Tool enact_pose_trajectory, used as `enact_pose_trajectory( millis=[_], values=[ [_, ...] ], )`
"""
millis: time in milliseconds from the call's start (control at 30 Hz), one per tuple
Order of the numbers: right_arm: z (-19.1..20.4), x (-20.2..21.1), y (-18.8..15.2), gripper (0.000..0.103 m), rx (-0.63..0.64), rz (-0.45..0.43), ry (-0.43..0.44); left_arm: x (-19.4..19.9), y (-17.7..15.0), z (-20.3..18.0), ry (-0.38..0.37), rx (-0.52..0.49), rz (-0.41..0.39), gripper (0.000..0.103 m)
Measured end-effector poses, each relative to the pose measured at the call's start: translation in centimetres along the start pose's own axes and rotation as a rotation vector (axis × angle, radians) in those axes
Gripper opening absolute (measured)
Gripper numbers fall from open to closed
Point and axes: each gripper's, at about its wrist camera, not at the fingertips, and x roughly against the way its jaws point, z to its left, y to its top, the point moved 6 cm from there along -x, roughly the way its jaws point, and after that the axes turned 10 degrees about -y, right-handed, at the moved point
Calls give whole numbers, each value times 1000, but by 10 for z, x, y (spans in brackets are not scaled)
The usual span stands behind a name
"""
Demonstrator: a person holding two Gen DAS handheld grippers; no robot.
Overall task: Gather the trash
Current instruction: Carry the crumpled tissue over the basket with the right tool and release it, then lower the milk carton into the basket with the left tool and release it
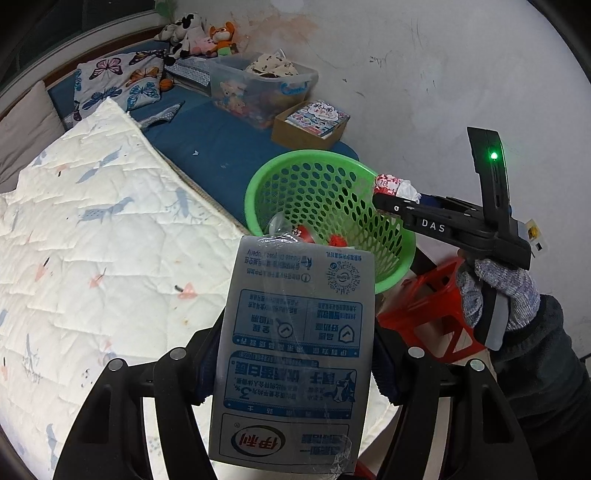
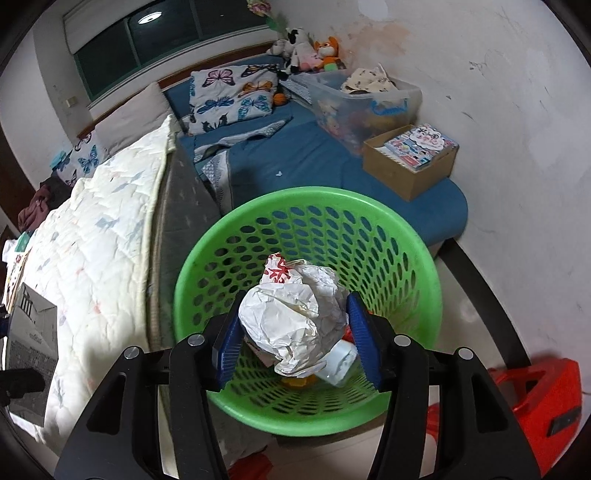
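The right gripper (image 2: pixel 291 332) pinches crumpled paper (image 2: pixel 295 317) above the green basket (image 2: pixel 406 266), ready to drop; the left gripper (image 1: pixel 291 365) clamps a milk carton (image 1: pixel 295 350) nearby, waiting.

Dim indoor light, a ceiling lamp reflected in the dark window (image 2: pixel 155 37), heavy fisheye bending, black vignetted corners.

A scuffed white wall (image 2: pixel 517 92) flanks a blue-sheeted bed (image 2: pixel 303 155) beneath a dark window (image 2: pixel 166 33).
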Motion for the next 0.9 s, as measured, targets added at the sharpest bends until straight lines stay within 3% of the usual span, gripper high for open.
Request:
enact_pose_trajectory(
  millis=[367,900],
  values=[
    [-19,-3,9,60,-35,-12,-3,-24,22,-9,-8,-4,24,64],
    [-46,32,-2,64,-68,-67,-3,-72,76,-31,-16,-17,8,64]
  ],
)
